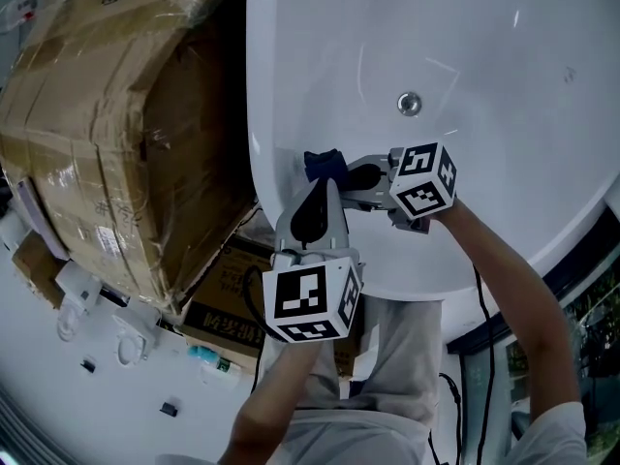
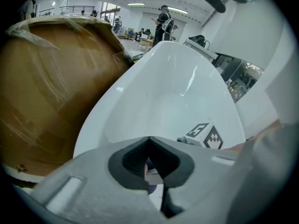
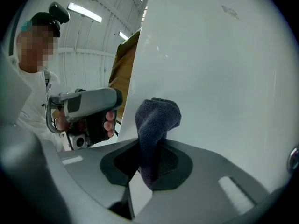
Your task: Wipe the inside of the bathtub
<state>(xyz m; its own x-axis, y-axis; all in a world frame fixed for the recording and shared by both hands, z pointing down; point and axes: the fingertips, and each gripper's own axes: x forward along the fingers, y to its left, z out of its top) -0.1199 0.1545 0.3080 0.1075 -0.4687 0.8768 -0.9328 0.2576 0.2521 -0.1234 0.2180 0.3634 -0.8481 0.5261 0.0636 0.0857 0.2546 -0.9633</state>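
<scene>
The white bathtub (image 1: 484, 46) fills the upper right of the head view, its drain (image 1: 410, 103) near the middle. My right gripper (image 1: 341, 174) points left at the tub's near inner wall and is shut on a dark blue cloth (image 1: 325, 162). In the right gripper view the cloth (image 3: 156, 120) sticks up from the gripper (image 3: 148, 148) against the tub wall (image 3: 224, 78). My left gripper (image 1: 320, 190) sits just below the cloth, pointing up at the tub rim. Its jaws (image 2: 148, 139) meet at the tips with nothing clearly between them.
A large plastic-wrapped cardboard package (image 1: 107, 134) stands close along the tub's left side (image 2: 51, 87). A flat printed box (image 1: 225, 310) and small white parts (image 1: 73, 303) lie on the floor below it. People stand far off in the hall (image 2: 163, 20).
</scene>
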